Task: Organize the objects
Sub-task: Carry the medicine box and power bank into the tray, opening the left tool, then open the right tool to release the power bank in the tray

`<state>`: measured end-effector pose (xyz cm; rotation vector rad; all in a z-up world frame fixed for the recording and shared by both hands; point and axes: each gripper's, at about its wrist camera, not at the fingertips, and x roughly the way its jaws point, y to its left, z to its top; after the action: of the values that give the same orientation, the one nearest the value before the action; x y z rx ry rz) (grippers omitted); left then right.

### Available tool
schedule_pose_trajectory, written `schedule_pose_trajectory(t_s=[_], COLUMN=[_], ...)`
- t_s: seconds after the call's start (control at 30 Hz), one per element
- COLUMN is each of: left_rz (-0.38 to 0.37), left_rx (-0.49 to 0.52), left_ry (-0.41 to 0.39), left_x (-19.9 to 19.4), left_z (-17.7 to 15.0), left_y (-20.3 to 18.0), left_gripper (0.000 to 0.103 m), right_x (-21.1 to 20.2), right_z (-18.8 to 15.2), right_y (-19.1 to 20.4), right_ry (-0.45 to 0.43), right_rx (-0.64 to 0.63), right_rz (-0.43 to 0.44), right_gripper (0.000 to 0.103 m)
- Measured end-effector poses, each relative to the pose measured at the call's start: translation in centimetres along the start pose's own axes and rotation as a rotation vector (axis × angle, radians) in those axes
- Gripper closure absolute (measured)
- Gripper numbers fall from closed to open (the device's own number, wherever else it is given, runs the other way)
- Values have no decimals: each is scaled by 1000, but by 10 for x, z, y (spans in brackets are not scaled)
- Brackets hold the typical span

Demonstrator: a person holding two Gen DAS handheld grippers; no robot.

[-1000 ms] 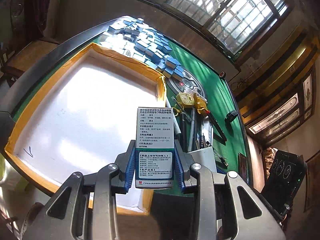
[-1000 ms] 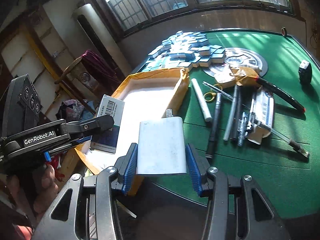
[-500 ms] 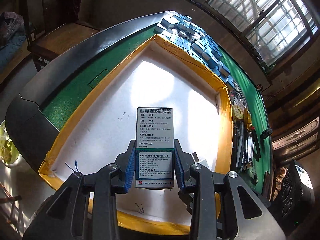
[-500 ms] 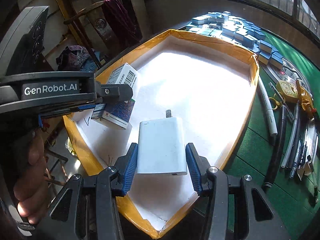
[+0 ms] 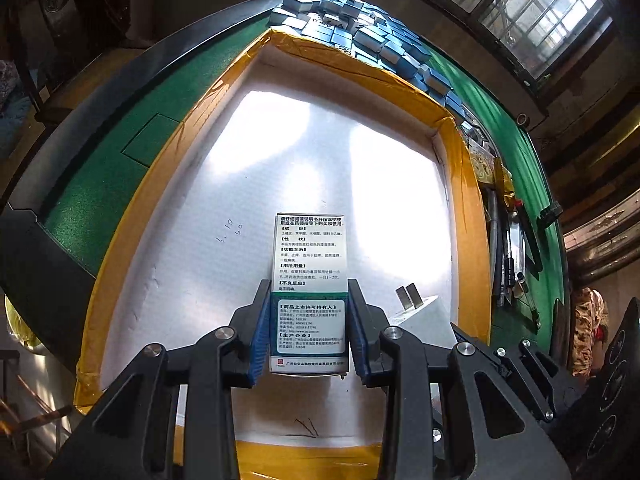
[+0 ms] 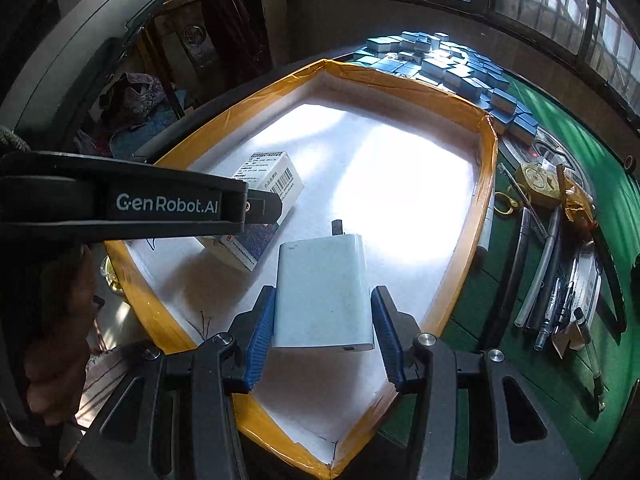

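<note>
Two items are in hand over the tray [image 5: 120,264]. Your left gripper [image 5: 308,328] pinches the medicine box [image 5: 310,280] across its narrow sides, pads flat on both faces; the box hangs tilted down over the tray's white floor, low above it by the look of the right wrist view. Your right gripper [image 6: 324,328] clamps the white charger [image 6: 324,292] by its long edges, prongs pointing toward 12 o'clock, over the tray's near half.

Desk [image 6: 560,380] at 3 o'clock of the tray: pens and tubes [image 6: 556,272]. Blue tiles [image 6: 452,68] piled at 12 to 1 o'clock, against the far rim.

Risks, as judged:
- The two grippers sit close; in the right wrist view the left gripper [image 6: 256,208] crosses just at 10 o'clock of the charger. Releasing both together could knock one item onto the other.
- The box is held at its lower end only. Opening while it is tilted may let it topple flat or slide.
- The charger looks smooth; a loose clamp could let it slip prongs-first.
- Setting the charger too near the rim at 5 o'clock may leave it propped on the yellow edge.
</note>
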<state>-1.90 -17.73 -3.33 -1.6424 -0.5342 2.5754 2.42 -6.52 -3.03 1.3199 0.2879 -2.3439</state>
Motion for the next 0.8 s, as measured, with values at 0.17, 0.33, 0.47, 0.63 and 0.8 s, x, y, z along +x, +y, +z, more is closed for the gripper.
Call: schedule_pose_trajectory(t_s=[0.17,0.33,0.47,0.63,0.8], left_rz=[31,65,66,85,115], left_rx=[23,54,53,53,95], left_ry=[6,9,-4,-119,-203], left_x=[1,6,5,-17,-32], left_z=[1,2,1,1,1], left_y=[-4,-10,-12,-18,-36], left_gripper=[71,71,65,43,34], right_x=[6,6,1,-15,-36], right_z=[-1,0,-4,-10,-27], right_y=[9,4,4,-16,-44], right_ry=[14,0,-36,-129,-199], right_rx=[-42,-27,-20,54,135], right_rz=[-2,33,41,153,257], right_gripper=[60,60,58,48,46])
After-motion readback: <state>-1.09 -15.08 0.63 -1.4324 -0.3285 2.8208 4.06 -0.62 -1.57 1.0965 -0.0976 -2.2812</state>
